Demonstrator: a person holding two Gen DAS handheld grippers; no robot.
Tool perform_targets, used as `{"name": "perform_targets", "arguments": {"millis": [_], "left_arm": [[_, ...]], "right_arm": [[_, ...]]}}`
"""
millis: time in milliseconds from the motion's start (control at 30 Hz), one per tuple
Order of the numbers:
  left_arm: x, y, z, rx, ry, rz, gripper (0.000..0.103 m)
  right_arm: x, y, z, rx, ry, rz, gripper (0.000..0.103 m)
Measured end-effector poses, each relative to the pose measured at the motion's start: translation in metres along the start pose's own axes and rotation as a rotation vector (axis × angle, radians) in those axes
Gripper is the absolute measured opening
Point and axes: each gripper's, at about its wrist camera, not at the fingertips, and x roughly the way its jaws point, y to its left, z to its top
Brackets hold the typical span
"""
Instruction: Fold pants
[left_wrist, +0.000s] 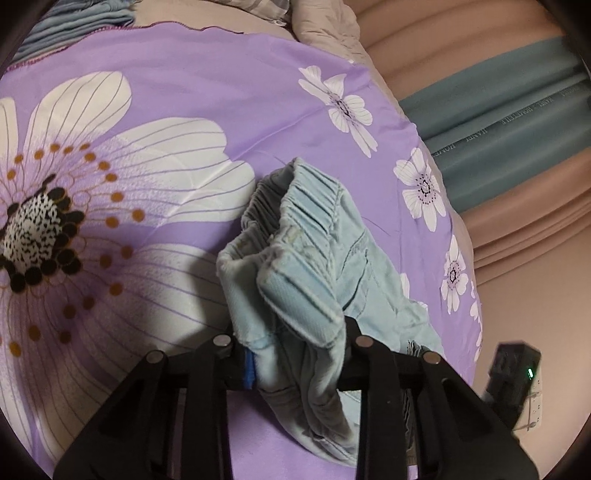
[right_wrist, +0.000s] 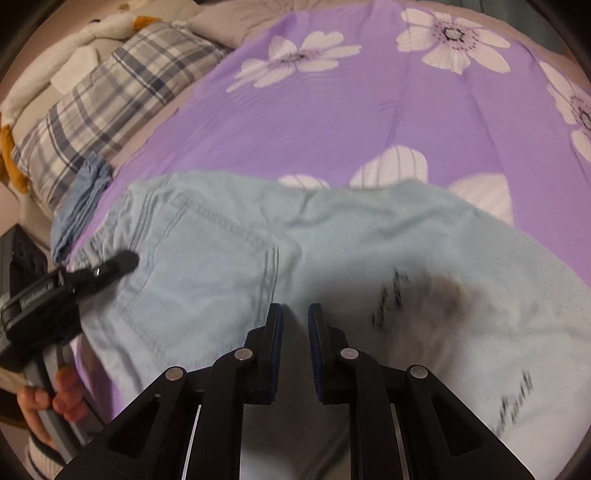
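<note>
Pants (left_wrist: 310, 280) bunched in my left claw (left_wrist: 295, 354), gripped at the waistband.
My right claw (right_wrist: 295, 314) hung parted above them on the bed (right_wrist: 332, 110).

The pants (right_wrist: 229, 258) are soft, pale blue cloth with stitched seams and a crinkly stretchy waistband (left_wrist: 306, 206). The bedspread (left_wrist: 207, 92) is smooth, slightly shiny purple cloth. The left gripper (left_wrist: 295, 354) is matt black plastic with shiny metal pins.

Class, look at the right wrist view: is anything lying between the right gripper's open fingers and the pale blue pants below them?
Nothing visible is. The right gripper hangs open directly over the pale blue pants, with only bare denim under its fingertips. The left gripper holds the waistband edge off to the side, clear of that path.
</note>
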Motion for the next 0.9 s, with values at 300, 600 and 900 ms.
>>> {"name": "perform_targets", "arguments": {"millis": [300, 600, 900], "left_arm": [[-0.001, -0.01, -0.002, 0.039, 0.003, 0.044, 0.028], [-0.036, -0.078, -0.008, 0.206, -0.073, 0.003, 0.021], [-0.043, -0.168, -0.043, 0.455, -0.076, -0.068, 0.021]], "right_arm": [[-0.034, 0.041, -0.087, -0.189, 0.013, -0.044, 0.016], [-0.055, 0.008, -0.093, -0.048, -0.013, 0.13, 0.016], [-0.103, -0.05, -0.104, 0.135, -0.182, 0.252, 0.039]]}}
